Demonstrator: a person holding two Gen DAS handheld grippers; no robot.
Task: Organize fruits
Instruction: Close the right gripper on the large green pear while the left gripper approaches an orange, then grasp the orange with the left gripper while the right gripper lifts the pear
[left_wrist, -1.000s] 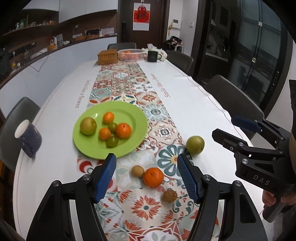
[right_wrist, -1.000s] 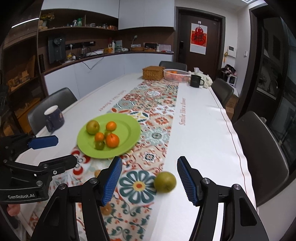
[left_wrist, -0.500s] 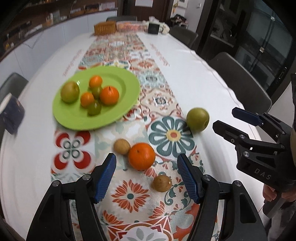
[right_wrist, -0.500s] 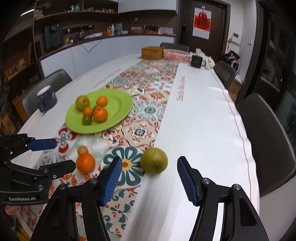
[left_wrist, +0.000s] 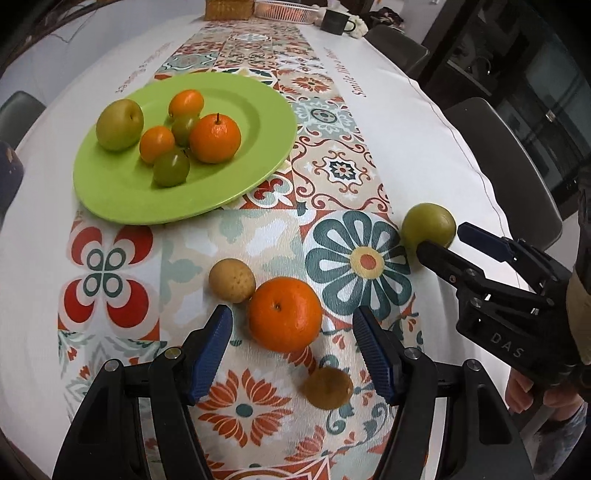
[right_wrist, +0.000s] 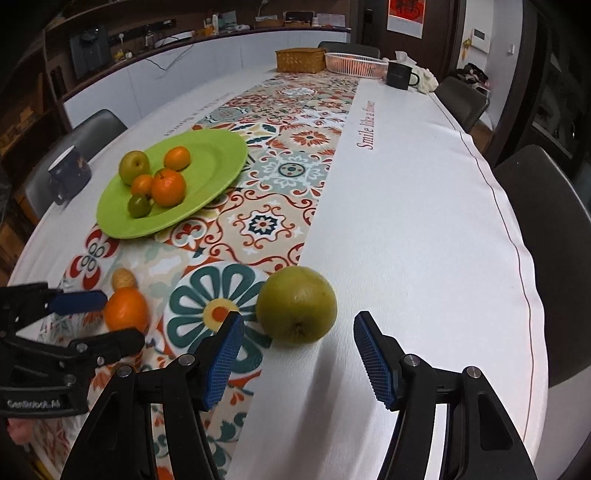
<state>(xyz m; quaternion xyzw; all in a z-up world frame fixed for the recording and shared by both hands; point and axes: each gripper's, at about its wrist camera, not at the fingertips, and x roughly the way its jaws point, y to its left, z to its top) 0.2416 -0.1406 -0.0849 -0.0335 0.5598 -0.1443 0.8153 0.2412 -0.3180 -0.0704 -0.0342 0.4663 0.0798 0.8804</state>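
Note:
A green plate (left_wrist: 122, 199) on the patterned runner holds several fruits: a green pear, oranges and small green ones. Loose on the runner lie an orange (left_wrist: 284, 314), a tan round fruit (left_wrist: 232, 280) and a brown fruit (left_wrist: 328, 387). My left gripper (left_wrist: 293, 326) hangs open low over the orange, its blue pads either side and clear of it. A loose green pear (right_wrist: 295, 304) sits at the runner's edge. My right gripper (right_wrist: 298, 326) is open just short of the pear, touching nothing. Each gripper shows in the other's view, the left gripper (right_wrist: 118, 319) and the right gripper (left_wrist: 443, 238).
A dark mug (right_wrist: 68, 177) stands near the left table edge. At the far end are a wicker basket (right_wrist: 300, 61), a white basket (right_wrist: 354, 64) and a black mug (right_wrist: 398, 75). Dark chairs (right_wrist: 546, 236) line the table's sides.
Both grippers have come down and tilted toward the table, so the orange and the loose pear now loom large at their fingertips. No fruit has moved.

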